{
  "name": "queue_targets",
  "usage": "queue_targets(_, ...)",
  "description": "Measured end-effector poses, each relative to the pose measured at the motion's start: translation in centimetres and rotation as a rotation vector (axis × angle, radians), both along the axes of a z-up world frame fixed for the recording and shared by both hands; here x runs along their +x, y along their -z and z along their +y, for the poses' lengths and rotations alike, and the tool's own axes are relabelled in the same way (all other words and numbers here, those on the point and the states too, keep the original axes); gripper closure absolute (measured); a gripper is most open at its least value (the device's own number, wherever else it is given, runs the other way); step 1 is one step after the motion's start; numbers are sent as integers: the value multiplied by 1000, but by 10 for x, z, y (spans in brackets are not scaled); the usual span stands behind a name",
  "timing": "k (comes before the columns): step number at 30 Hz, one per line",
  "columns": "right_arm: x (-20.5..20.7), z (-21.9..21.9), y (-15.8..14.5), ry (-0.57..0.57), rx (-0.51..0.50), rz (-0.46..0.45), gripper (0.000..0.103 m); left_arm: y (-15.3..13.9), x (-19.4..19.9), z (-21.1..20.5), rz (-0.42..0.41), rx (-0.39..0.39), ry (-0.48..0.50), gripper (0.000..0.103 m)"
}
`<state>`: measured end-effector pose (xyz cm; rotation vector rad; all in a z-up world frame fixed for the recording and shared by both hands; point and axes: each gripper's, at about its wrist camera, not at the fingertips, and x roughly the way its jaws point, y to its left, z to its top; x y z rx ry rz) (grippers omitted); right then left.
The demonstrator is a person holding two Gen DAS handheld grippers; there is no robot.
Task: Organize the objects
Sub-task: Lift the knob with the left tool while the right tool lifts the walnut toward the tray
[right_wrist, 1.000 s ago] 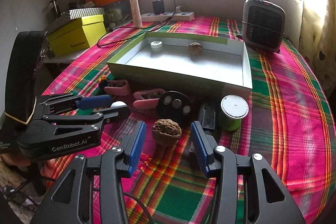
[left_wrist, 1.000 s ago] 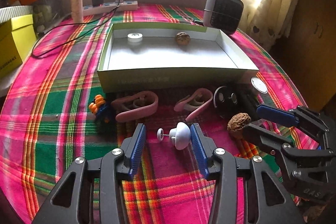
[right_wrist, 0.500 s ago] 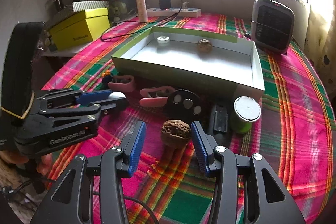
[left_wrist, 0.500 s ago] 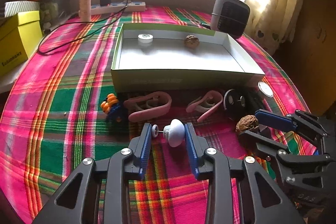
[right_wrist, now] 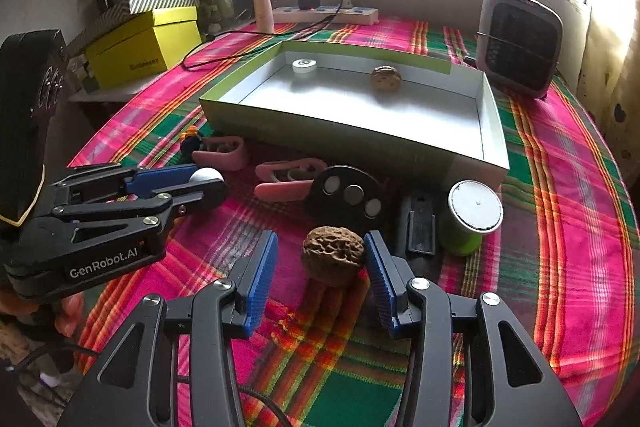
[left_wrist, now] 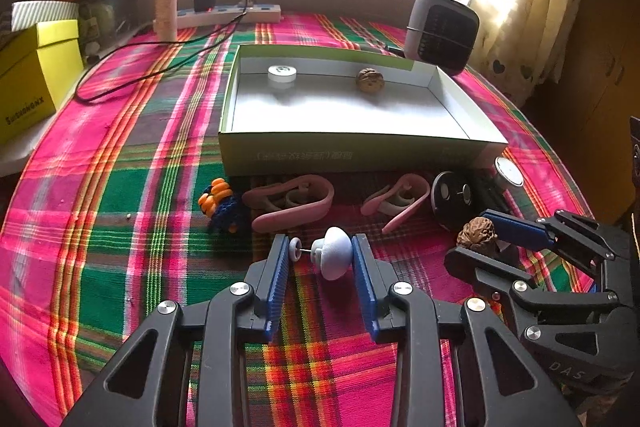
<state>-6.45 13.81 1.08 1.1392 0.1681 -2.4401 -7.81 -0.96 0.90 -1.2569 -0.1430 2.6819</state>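
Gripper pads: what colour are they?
Blue, ribbed pads on black fingers; clearest in the right wrist view.

tablecloth (left_wrist: 120, 187): woven plaid cloth | walnut (right_wrist: 333, 254): rough, wrinkled | box (left_wrist: 360, 147): matt cardboard

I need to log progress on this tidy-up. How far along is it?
Early. Done: a white disc and one walnut lie in the box. In hand: the left tool is clamped on a white mushroom-shaped knob; the right tool brackets a second walnut, left pad clear of it. Left on the cloth: two pink clips, a black disc, a green spool, a knitted toy.
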Motion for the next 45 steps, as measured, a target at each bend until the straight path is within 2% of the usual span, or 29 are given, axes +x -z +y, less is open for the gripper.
queue_targets(2,0,-1,0,-1,5,3,58,0,0,0,-1,2,-1,73)
queue_targets(3,0,-1,0,-1,9,5,64,0,0,0,-1,2,0,73)
queue_targets(5,0,-2,1,0,12,6,69,0,0,1,-1,2,-1,73)
queue_targets(35,2,-1,-2,-7,-14,11,69,-2,-2,0,1,-3,6,73)
queue_targets(45,-1,3,-9,-5,-33,28,69,-12,-2,2,19,-9,6,73)
